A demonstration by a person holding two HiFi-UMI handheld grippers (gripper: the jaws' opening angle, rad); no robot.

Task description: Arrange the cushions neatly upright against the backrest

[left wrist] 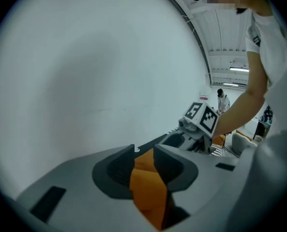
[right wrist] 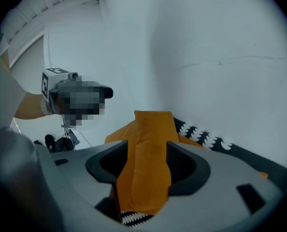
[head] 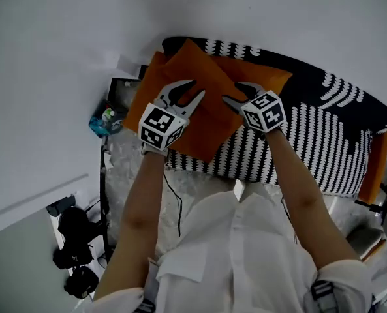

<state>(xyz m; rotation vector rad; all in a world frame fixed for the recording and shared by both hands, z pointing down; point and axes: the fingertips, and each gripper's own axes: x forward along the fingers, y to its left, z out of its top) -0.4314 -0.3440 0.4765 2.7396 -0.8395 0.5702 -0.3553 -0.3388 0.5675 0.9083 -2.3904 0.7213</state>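
Two hand-held grippers and two orange cushions that can be told apart show over one black-and-white patterned sofa [head: 324,129], with the front cushion [head: 209,129] overlapping the back cushion [head: 266,74] at the sofa's left end. The left hand-held gripper [head: 198,87] and the right hand-held gripper [head: 230,91] both stand with jaws apart over the front cushion's upper half, each with orange fabric in its gap but not visibly pinched. Only the head view shows both cushions together. The right gripper view alone shows a cushion corner rising before the white wall [right wrist: 220,42], and the left gripper view shows the right hand-held gripper from the side.
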